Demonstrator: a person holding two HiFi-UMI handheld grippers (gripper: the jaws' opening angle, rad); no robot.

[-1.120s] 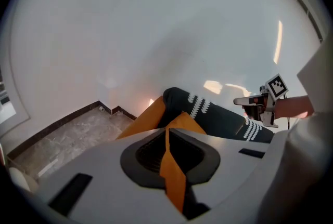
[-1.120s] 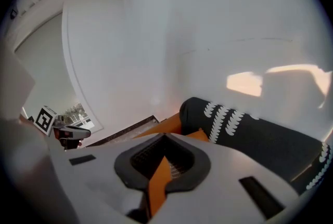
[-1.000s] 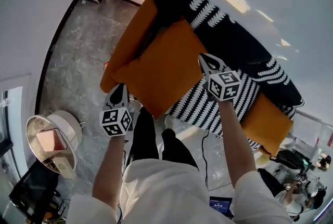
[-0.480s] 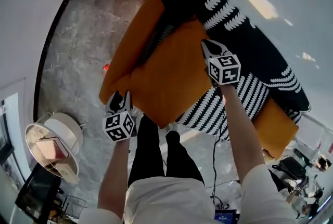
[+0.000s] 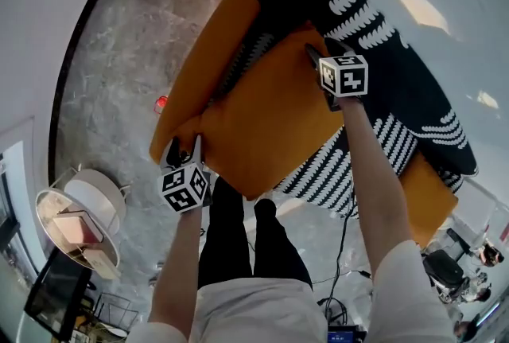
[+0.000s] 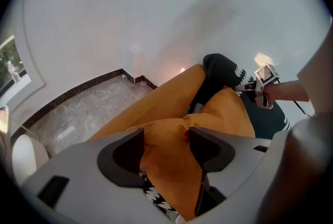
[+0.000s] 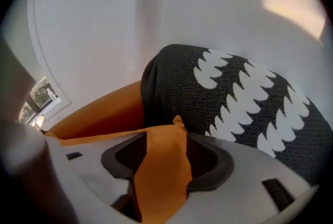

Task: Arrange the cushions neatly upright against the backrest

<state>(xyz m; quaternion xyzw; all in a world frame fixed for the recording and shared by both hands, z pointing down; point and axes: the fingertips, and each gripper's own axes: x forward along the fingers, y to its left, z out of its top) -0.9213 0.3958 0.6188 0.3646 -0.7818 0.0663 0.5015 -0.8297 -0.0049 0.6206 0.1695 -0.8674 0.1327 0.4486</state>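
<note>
The left hand-held gripper [image 5: 182, 150] stood open. Its jaws had just been opening, and in the left gripper view [image 6: 166, 150] a corner of the orange cushion [image 6: 223, 114] lay between them, bunched into a fold. The right hand-held gripper [image 5: 322, 55] was open too, its jaws also just having been opening. In its own view [image 7: 164, 158] another corner of the same cushion [image 7: 158, 176] passed between the jaws as a flat orange strip, its tip poking out just beyond them.

From the head view the cushion [image 5: 266, 122] stretched between the two hand-held grippers. Its near left corner was at the left one, by the front of the sofa [image 5: 211, 55]. Its far right corner was at the right one, up against the black backrest with white leaf marks [image 5: 398, 87]. The cushion covered the left part of the black-and-white striped seat [image 5: 330, 170] and lay just beside the sofa's orange left arm. How steeply it leaned could not be told.

Beyond the sofa, a small red thing [image 5: 161, 103] lay on the grey marble floor [image 5: 111, 79]. The person's legs in black trousers [image 5: 238, 230] stood at the sofa's front edge.
</note>
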